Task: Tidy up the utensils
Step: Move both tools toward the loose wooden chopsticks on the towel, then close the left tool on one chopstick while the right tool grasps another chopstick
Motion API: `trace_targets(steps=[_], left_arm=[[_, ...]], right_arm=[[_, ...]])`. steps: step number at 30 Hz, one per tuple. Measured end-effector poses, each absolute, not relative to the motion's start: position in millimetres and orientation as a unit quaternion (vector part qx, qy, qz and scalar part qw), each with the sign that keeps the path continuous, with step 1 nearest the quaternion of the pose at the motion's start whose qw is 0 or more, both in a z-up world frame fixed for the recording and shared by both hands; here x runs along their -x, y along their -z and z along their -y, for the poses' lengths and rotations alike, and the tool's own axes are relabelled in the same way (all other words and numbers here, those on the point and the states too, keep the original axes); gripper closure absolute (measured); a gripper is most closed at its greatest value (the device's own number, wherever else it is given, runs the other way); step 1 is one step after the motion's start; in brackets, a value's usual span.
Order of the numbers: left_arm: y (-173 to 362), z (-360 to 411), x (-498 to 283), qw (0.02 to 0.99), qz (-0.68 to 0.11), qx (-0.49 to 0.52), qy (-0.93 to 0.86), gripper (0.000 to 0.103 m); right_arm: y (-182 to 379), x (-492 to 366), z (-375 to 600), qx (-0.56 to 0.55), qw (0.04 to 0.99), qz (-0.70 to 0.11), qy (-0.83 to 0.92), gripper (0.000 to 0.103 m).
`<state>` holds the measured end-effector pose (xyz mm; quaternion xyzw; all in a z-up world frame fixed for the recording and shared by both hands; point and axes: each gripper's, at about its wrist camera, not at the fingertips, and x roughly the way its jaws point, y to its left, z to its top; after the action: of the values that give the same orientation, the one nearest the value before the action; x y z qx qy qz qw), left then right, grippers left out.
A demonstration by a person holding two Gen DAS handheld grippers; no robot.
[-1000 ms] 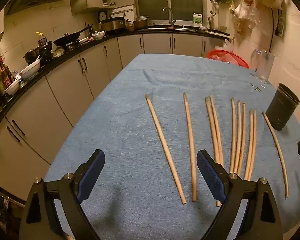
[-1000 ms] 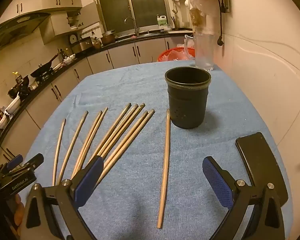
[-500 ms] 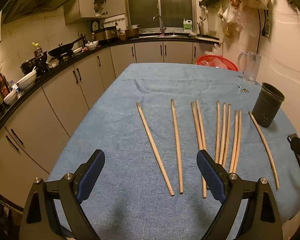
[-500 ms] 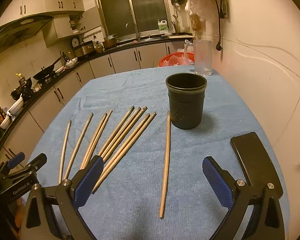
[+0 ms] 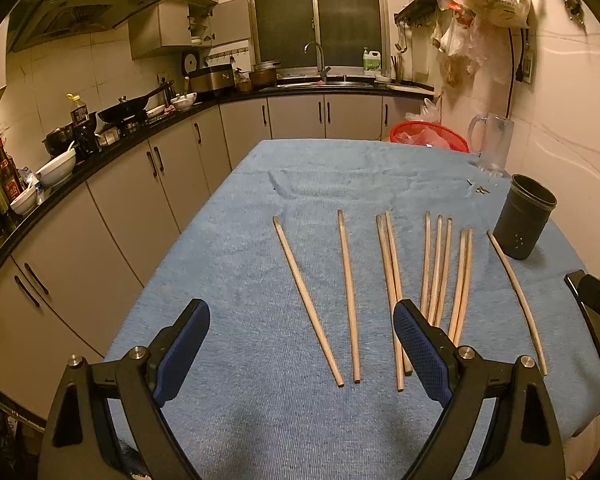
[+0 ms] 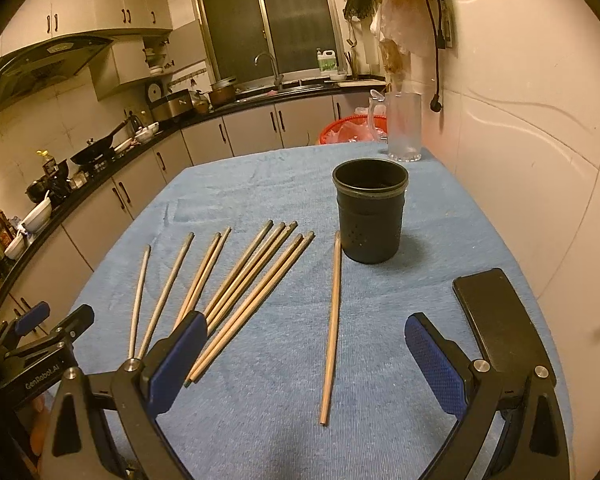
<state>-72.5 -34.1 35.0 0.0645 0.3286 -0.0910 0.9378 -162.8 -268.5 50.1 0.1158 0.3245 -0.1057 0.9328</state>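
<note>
Left gripper (image 5: 302, 340): jaws spread wide, nothing between them, blue pads (image 5: 418, 354) bare. It hangs above the near edge of the table (image 5: 228, 264), which is covered in a blue cloth. Its right finger stands in front of the near ends of a pair of chopsticks.

Right gripper (image 6: 306, 356): jaws likewise wide apart and empty. Its left finger hides the near ends of some chopsticks. A flat black slab (image 6: 496, 316) lies on the cloth just beyond its right finger. The left gripper's body shows at the lower left of the right wrist view.

Chopsticks (image 5: 392, 292): ten wooden sticks lie flat on the cloth in a loose row, roughly parallel, pointing away from the grippers. From the left: two singles well apart, a touching pair, a group of three, another pair, then a lone chopstick (image 6: 332, 324) off to the right.

Black cup (image 6: 370, 216): upright on the cloth, near the far end of the lone chopstick. Small holes in its side wall. The inside is dark; no chopstick stands in it.

Farther out: a clear glass mug (image 6: 402, 126) at the far right corner of the table, a red basket (image 5: 428, 136) behind it. Counter (image 5: 112, 148) along the left with bowls, bottles and a wok.
</note>
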Motion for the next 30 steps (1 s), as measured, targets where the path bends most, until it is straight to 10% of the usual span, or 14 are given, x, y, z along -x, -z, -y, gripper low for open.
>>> trace_targets(steps=[19,30], left_arm=[[-1.7,7.7,23.2,0.905,-0.417,-0.028,0.075,0.01],[6.3,-9.3,0.7,0.899,-0.433,-0.027,0.065,0.01]], right_arm=[[-28.0,110.0,301.0,-0.157,0.902,-0.391,0.099,0.009],[27.8,40.7,315.4,-0.127,0.854,-0.488,0.127,0.067]])
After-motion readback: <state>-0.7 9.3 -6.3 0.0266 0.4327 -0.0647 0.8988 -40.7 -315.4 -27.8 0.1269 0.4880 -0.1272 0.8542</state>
